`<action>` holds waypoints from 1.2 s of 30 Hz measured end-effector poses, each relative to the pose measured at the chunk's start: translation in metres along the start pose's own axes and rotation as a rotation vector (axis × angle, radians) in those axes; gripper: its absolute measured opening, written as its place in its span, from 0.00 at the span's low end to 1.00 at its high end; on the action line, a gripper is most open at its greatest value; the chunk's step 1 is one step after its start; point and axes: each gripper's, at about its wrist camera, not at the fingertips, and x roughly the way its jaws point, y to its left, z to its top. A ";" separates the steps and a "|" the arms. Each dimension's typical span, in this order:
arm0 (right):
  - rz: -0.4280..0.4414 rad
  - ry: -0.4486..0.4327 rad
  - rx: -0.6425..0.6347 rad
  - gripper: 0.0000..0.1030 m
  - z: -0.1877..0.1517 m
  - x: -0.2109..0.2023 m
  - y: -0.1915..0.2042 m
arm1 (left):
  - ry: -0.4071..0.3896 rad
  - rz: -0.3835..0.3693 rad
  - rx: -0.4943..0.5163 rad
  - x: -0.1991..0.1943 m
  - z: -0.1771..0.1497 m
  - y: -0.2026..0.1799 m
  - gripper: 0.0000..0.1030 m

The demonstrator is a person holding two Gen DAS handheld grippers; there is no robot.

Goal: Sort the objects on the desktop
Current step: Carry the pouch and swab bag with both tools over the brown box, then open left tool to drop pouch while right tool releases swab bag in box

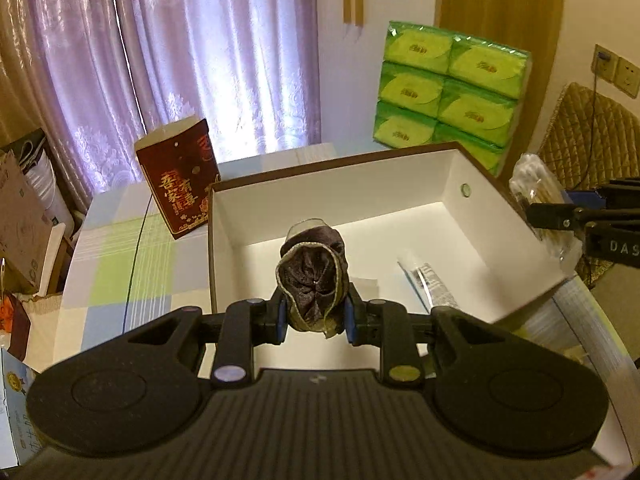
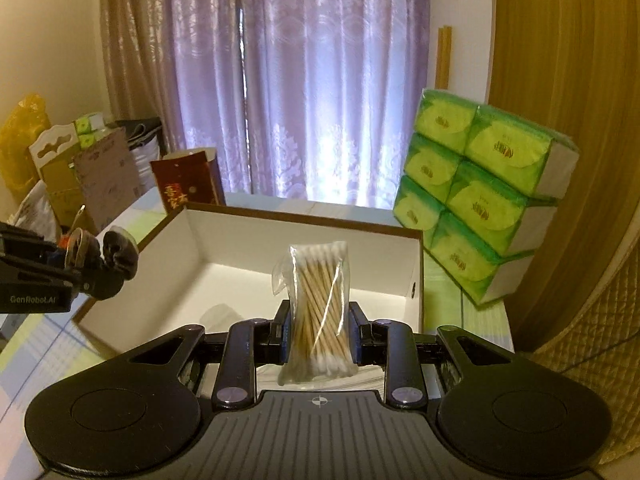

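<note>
A: Curtains hung purple behind a table with a checked cloth (image 1: 120, 264), and both grippers hung over it. What was nearest?

B: Nearest in the left wrist view was the left gripper (image 1: 316, 316), its jaws pressed in on a dark scrunchie (image 1: 314, 280). The right gripper (image 2: 318, 332) was likewise clamped, on a clear bag of swabs (image 2: 318, 304) standing upright, sticks running up and away from the fingers.

A: And the box?

B: The box (image 1: 400, 184), open and white inside, lay straight ahead of and below both loads. The scrunchie hung over its near left part; the swabs hung over its near edge towards the right. A flat packet (image 1: 430, 284) lay on the floor of the box on the right side.

A: Which arm had the shorter drop?

B: Hard to say; both looked placed over the opening already. My guess is that each only needed lowering and letting go, with the swabs best kept off the packet.

A: Beyond that?

B: A red carton (image 1: 180, 180) stood just past the box's left corner, and green tissue packs (image 2: 480, 200) were stacked behind its right side.
</note>
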 end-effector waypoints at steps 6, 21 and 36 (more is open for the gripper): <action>-0.016 0.087 0.009 0.24 0.007 0.033 -0.010 | 0.103 -0.005 -0.029 0.036 0.007 0.012 0.21; -0.029 0.257 0.008 0.24 -0.007 0.080 -0.023 | 0.306 -0.033 0.008 0.097 -0.009 0.007 0.24; -0.031 0.337 -0.017 0.24 -0.015 0.097 -0.027 | 0.306 -0.036 0.041 0.103 -0.007 0.005 0.41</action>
